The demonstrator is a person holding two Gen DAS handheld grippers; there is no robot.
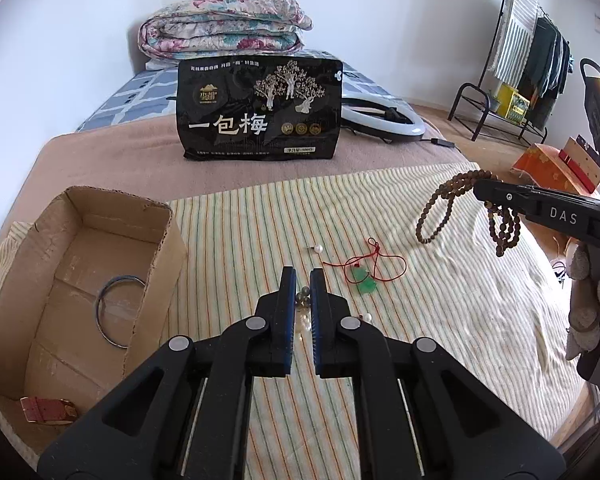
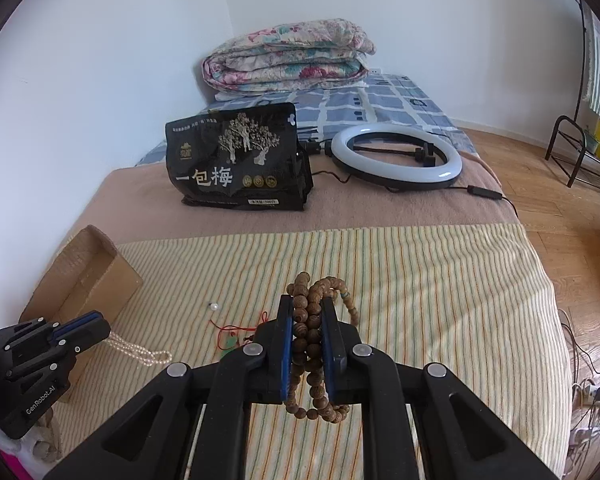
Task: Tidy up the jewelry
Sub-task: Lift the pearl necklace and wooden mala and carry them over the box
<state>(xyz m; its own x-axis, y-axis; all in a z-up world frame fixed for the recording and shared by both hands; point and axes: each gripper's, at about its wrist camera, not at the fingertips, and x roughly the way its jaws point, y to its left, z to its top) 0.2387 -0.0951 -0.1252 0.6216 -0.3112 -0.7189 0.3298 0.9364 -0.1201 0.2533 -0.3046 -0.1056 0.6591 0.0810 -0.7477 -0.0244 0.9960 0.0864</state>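
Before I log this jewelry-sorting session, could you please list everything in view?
cardboard box: one, brown, left on the cloth
bangle: one, dark metal, inside the box
strap: one, reddish, inside the box
green pendant: one, on a red cord, mid-cloth
pearl pin: one, white, beside the cord
striped cloth: one, cream, covering the bed's near end
snack bag: one, black, upright behind the cloth
ring light: one, white, right of the bag
quilt: one, floral, folded at the wall
clothes rack: one, black, far right
left gripper: shut on the pearl necklace
right gripper: shut on the wooden bead string
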